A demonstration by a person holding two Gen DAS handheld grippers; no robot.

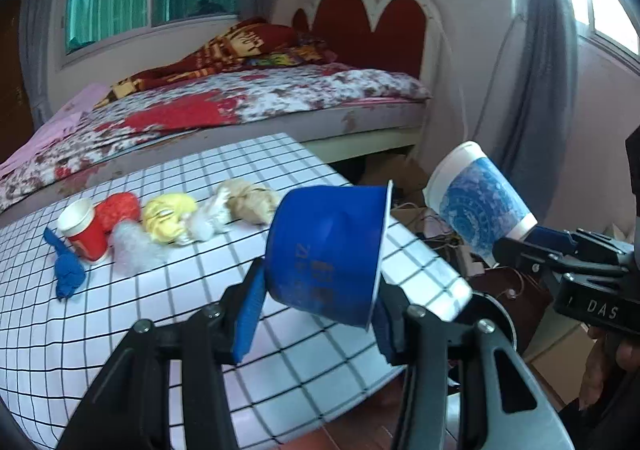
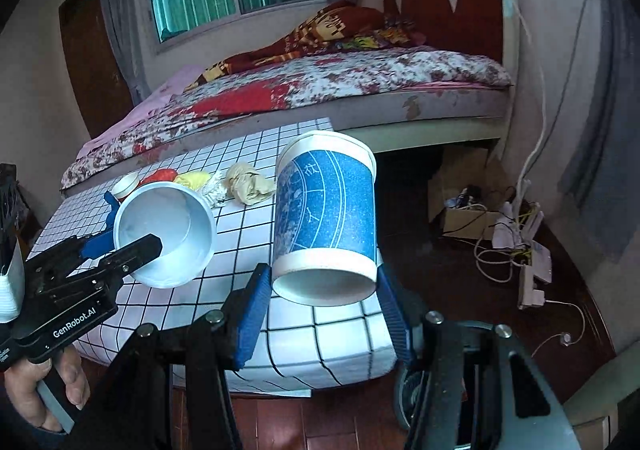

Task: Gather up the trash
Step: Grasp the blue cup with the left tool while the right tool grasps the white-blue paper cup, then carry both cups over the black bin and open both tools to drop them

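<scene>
My left gripper (image 1: 316, 310) is shut on a dark blue paper cup (image 1: 324, 250), held tilted above the checked table's near right corner; in the right wrist view its white inside (image 2: 164, 238) faces me. My right gripper (image 2: 324, 302) is shut on a blue-and-white patterned paper cup (image 2: 326, 218), also seen from the left wrist view (image 1: 480, 206), held past the table's right edge. On the table (image 1: 120, 330) lie a red cup (image 1: 86, 230), a blue wad (image 1: 66, 266), and red (image 1: 120, 208), white (image 1: 134, 246), yellow (image 1: 168, 220) and beige (image 1: 252, 202) crumpled wads.
A bed (image 2: 340, 82) with a floral cover stands behind the table. Cardboard boxes (image 2: 464, 206), a power strip and tangled cables (image 2: 520, 250) lie on the dark wooden floor at the right. A round dark rim (image 1: 496, 310) shows below the table's right corner.
</scene>
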